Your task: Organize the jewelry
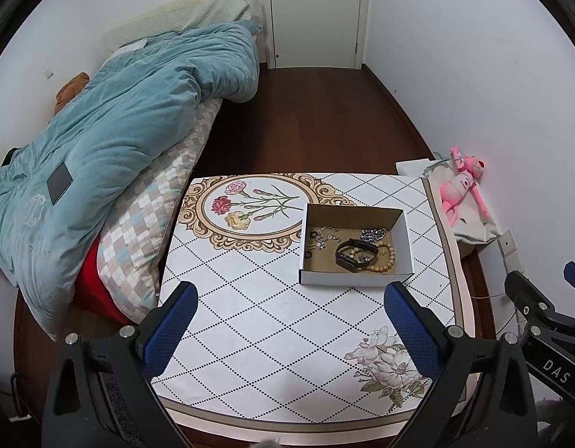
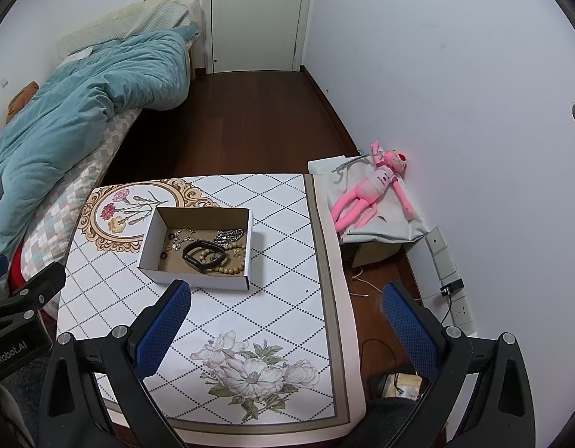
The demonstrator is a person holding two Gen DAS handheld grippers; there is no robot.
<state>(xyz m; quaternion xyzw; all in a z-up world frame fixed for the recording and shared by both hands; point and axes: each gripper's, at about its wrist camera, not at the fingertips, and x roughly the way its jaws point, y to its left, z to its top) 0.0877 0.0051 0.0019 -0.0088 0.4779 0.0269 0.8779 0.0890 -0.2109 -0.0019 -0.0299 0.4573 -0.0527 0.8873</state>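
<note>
A shallow white cardboard box sits on the patterned table. Inside lie a black wristband, a wooden bead bracelet, a silver chain, a thin necklace and small dark rings. My left gripper hovers open above the table's near half, short of the box. My right gripper is open too, over the table's right edge, nothing between its fingers.
A bed with a teal quilt borders the table on the left. A pink plush toy lies on a grey bag by the right wall. Power strips and cables line the floor there. A white door stands at the back.
</note>
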